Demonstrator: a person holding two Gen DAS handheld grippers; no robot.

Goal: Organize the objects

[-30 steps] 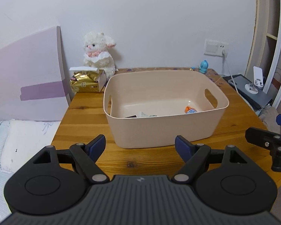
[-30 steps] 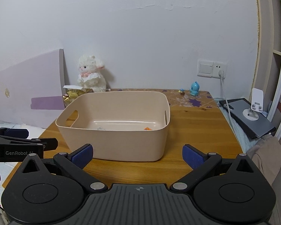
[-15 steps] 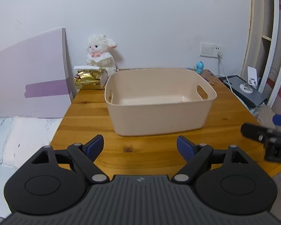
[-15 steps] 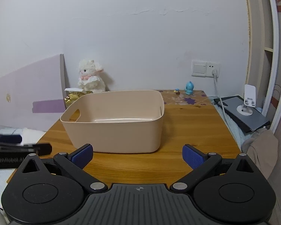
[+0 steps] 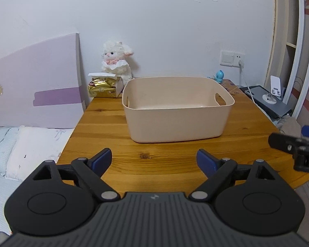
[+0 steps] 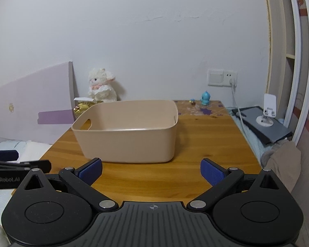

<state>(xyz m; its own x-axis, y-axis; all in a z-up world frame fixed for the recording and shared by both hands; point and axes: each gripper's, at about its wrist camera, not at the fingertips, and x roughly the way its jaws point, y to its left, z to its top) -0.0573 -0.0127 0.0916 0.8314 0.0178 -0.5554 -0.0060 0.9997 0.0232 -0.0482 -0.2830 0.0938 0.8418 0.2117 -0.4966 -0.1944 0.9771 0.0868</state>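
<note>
Wooden table [image 5: 117,144] nearly bare, with a beige bin [image 5: 178,111] standing in the middle, its inside hidden from both views. Behind it by the wall: plush lamb [image 5: 116,61], gold packet [image 5: 102,87], small blue figurine [image 5: 219,76]. Left gripper [image 5: 154,160] and right gripper [image 6: 151,170] spread wide, clasping nothing, held back near the front edge. Probably between steps (sorting perhaps finished). Next, if anything: reach past the bin for a stray item.
</note>
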